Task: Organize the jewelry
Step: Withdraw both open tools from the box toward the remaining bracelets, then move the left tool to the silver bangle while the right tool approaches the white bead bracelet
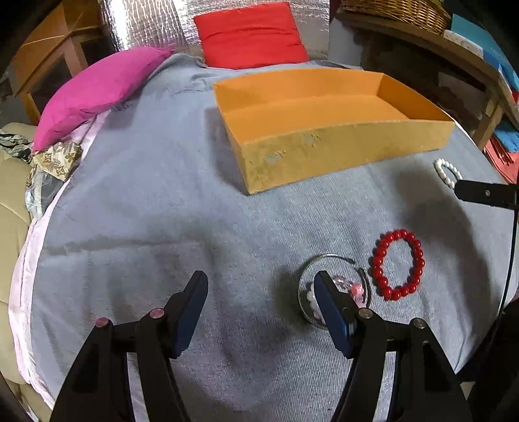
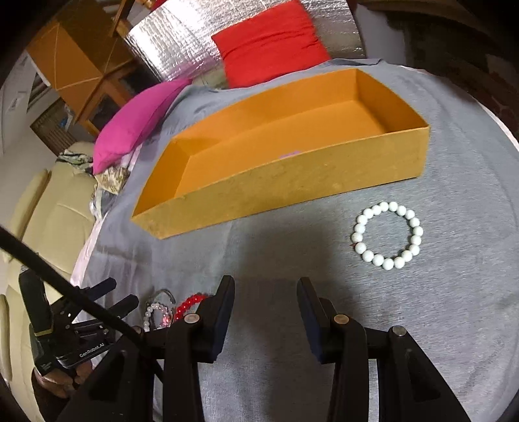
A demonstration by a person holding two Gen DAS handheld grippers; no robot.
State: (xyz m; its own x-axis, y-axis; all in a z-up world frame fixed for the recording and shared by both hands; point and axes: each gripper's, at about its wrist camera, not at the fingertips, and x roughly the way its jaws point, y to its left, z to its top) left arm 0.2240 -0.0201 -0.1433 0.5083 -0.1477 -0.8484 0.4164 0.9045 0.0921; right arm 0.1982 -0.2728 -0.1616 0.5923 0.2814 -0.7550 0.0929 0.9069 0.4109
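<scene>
An open orange box (image 1: 343,152) (image 2: 292,185) with an empty inside stands on the grey cloth. A red bead bracelet (image 1: 397,264) (image 2: 189,303) lies flat near its front. Beside it lies a thin wire hoop with pink and white beads (image 1: 334,289) (image 2: 159,311). A white bead bracelet (image 2: 387,235) (image 1: 447,172) lies to the right. My left gripper (image 1: 261,279) is open and empty, its right finger over the wire hoop. My right gripper (image 2: 266,285) is open and empty, left of the white bracelet.
A pink cushion (image 1: 97,87) and a red cushion (image 1: 249,35) lie behind the box. A beige sofa (image 2: 48,211) is at the left. A wooden shelf with a basket (image 1: 399,13) stands at the right. The right gripper's tip (image 1: 483,191) shows near the white bracelet.
</scene>
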